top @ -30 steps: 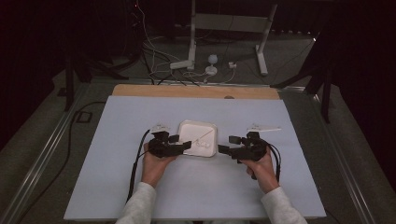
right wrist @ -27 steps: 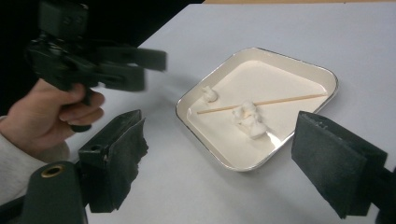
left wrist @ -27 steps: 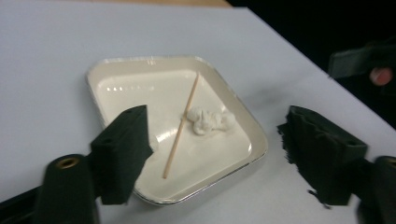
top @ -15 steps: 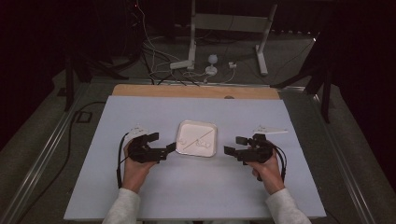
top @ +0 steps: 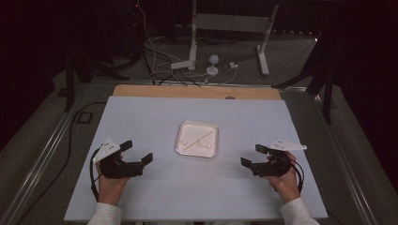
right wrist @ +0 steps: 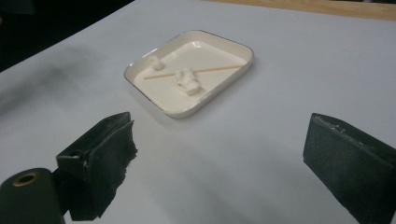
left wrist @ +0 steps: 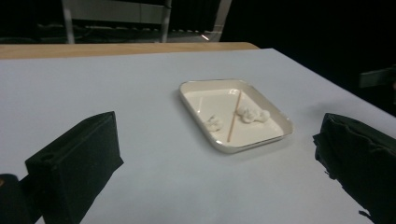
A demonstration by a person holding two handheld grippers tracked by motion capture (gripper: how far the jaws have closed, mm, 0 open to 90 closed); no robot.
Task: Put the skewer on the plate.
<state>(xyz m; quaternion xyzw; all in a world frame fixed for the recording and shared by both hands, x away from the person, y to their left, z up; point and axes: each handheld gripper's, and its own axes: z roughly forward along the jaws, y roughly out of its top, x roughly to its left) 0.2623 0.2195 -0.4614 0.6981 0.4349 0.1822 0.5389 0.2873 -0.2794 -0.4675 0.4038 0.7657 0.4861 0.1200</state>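
A white rectangular tray point(top: 214, 129) lies at the middle of the pale table. In it lie a thin wooden stick point(left wrist: 233, 116) and two small white lumps point(left wrist: 214, 123) point(left wrist: 252, 114). In the right gripper view the tray point(right wrist: 187, 112) holds the stick point(right wrist: 210, 70) crosswise with a lump point(right wrist: 187, 80) on it. My left gripper point(top: 137, 151) rests to the tray's left, open, with nothing between its jaws. My right gripper point(top: 252, 155) sits to the tray's right, also open with nothing in it. Both point inward toward the tray and stand well apart from it.
A wooden strip point(top: 197, 92) runs along the table's far edge. Beyond it, on the floor, are cables point(top: 159, 70) and a metal stand point(top: 193, 33). A cable point(top: 70, 136) trails off the table's left side. Bare table surface surrounds the tray.
Both grippers have drawn back from the tray's sides, the left one going left and the right one going right and nearer. The tray has not moved.
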